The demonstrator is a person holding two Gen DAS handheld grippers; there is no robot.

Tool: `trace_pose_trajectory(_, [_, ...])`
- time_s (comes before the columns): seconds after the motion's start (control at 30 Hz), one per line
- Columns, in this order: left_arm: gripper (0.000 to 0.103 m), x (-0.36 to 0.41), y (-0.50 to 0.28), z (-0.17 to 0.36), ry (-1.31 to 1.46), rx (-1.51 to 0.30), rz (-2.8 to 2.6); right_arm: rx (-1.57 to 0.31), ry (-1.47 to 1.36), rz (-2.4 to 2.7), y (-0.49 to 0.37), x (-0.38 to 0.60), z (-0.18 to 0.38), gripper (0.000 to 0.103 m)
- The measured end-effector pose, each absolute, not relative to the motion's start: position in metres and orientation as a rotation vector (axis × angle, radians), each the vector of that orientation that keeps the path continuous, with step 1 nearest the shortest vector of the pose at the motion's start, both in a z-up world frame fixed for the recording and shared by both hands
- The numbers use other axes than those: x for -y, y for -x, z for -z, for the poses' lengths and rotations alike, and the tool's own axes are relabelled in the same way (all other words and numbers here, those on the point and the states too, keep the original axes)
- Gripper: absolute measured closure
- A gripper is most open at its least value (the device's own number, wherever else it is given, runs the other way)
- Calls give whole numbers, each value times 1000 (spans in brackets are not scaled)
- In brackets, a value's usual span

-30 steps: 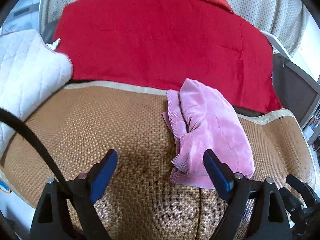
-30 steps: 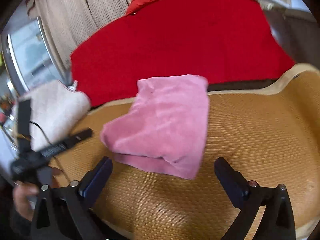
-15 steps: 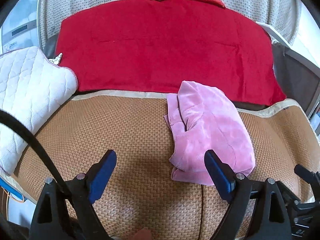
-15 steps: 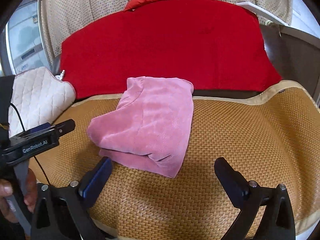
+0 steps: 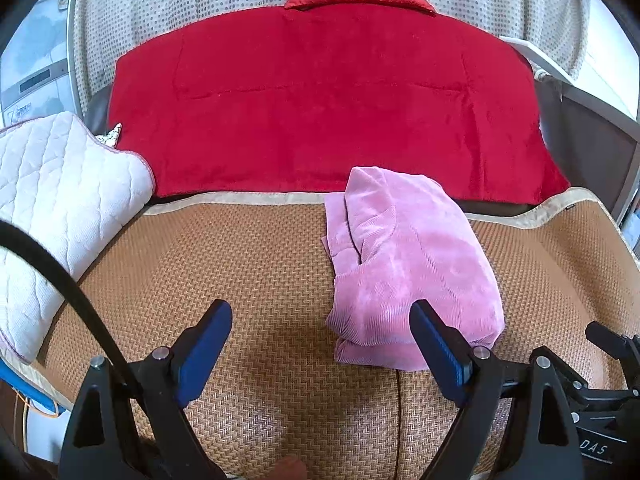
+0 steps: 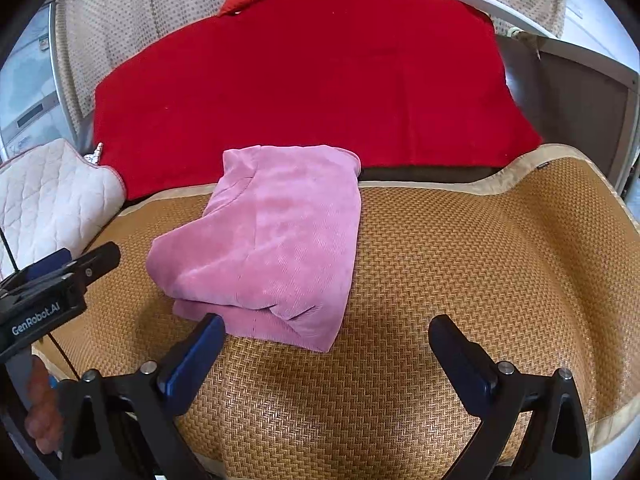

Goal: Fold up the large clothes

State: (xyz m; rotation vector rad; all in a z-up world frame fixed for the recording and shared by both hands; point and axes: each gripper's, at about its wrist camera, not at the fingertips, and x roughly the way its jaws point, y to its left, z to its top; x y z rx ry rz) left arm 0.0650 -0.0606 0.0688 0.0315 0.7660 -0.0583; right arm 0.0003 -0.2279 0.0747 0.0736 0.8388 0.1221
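Pink ribbed-velvet garment (image 6: 272,240) lies folded in thick bundle on woven tan mat (image 6: 480,264), far edge near red blanket (image 6: 304,80); soft, light, likely to slump; best pinched at layered near edge. Left gripper (image 5: 320,340), right gripper (image 6: 328,352) both wide open, empty

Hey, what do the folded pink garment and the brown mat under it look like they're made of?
Pink garment: soft ribbed fabric, probably corduroy or velour; fine parallel ridges and a matte, slightly plush sheen. Brown mat: woven, likely rattan or bamboo, maybe synthetic; tight herringbone weave with beige cloth edging.
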Motion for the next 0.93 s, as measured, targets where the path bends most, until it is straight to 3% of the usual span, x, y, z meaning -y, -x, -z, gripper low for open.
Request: trace_pose_trajectory(0.93, [13, 69, -75, -73, -43, -747, 120, -839, -40, -98, -6, 219, -76, 0])
